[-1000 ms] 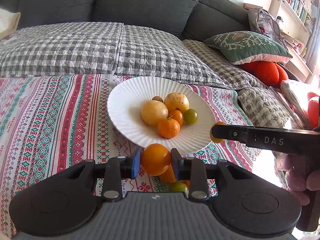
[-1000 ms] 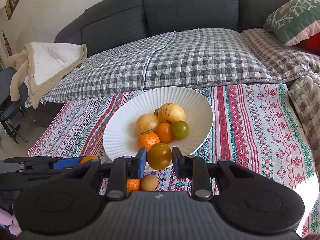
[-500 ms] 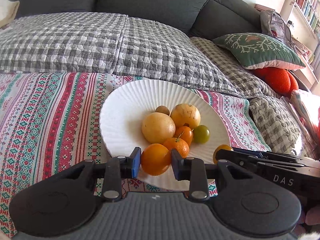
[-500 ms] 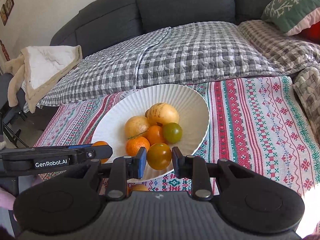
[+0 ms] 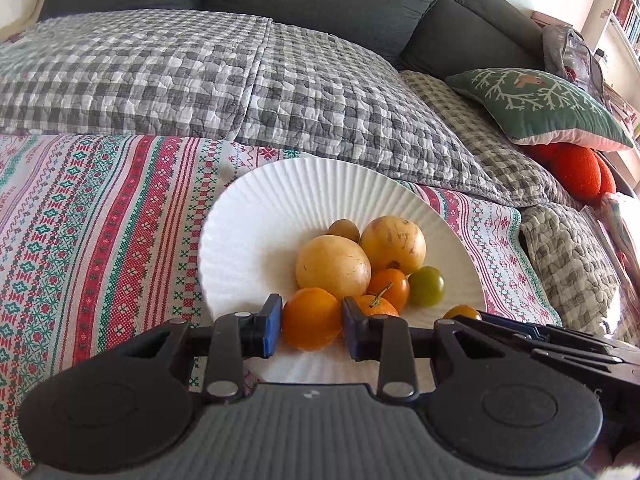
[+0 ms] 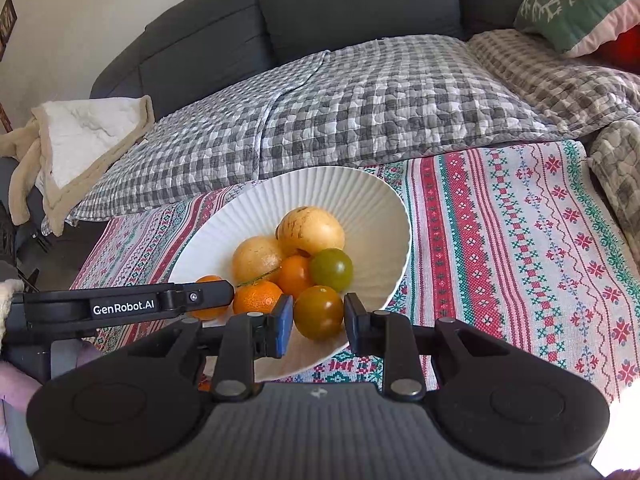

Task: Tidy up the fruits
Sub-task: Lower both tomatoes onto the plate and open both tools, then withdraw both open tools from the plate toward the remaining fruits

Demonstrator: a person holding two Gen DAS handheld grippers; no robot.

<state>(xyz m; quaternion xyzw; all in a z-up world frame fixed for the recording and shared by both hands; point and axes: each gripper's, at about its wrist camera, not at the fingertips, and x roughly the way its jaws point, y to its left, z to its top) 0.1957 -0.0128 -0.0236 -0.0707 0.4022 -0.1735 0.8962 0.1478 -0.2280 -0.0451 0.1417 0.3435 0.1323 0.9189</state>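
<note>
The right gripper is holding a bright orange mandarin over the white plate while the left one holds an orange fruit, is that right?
Not quite. The right gripper is shut on a dark green-brown tomato, not a mandarin, as the right wrist view shows. It is over the white plate, and the left gripper does hold an orange fruit.

Bright daylight from the right, glare at lower-right corners, fisheye-curved edges.
</note>
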